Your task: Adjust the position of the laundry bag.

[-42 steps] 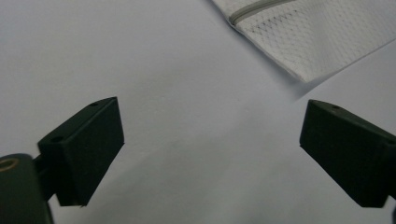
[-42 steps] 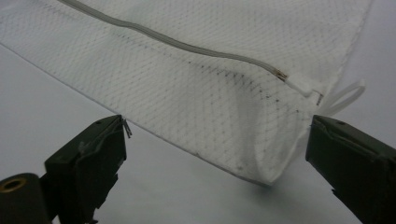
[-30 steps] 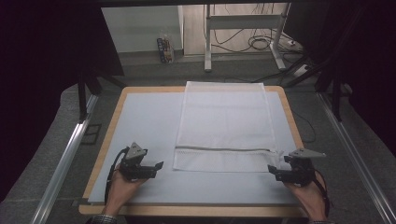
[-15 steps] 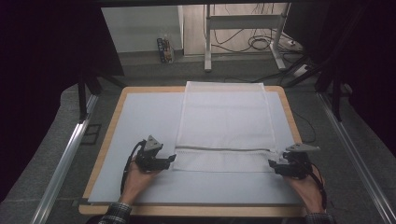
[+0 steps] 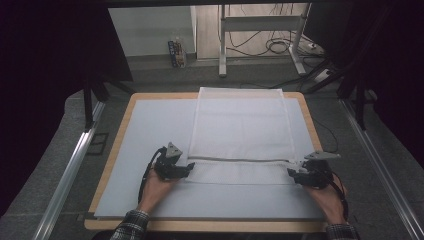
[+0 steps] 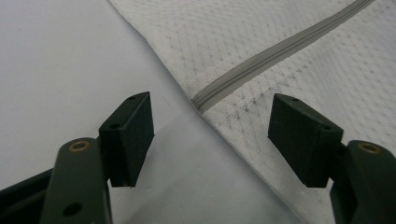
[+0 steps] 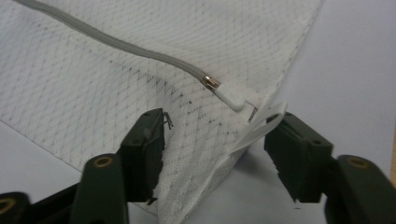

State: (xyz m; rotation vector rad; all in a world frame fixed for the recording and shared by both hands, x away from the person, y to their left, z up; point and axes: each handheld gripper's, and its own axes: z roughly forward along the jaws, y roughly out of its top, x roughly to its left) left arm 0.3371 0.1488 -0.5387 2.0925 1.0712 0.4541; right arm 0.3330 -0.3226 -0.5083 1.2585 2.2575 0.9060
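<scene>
Fingers (image 6: 130,135) of the left gripper (image 5: 186,168) spread, just been closing, astride the mesh bag's (image 5: 242,130) near-left edge at the zipper (image 6: 280,49) end. Right gripper (image 5: 295,173) fingers (image 7: 147,149) likewise closing, straddling near-right corner, not yet pinching. Bag flat on counter (image 5: 145,135).

The bag (image 5: 241,132) lies on the mat (image 5: 145,130), right of centre, a gripper at each near corner.
</scene>
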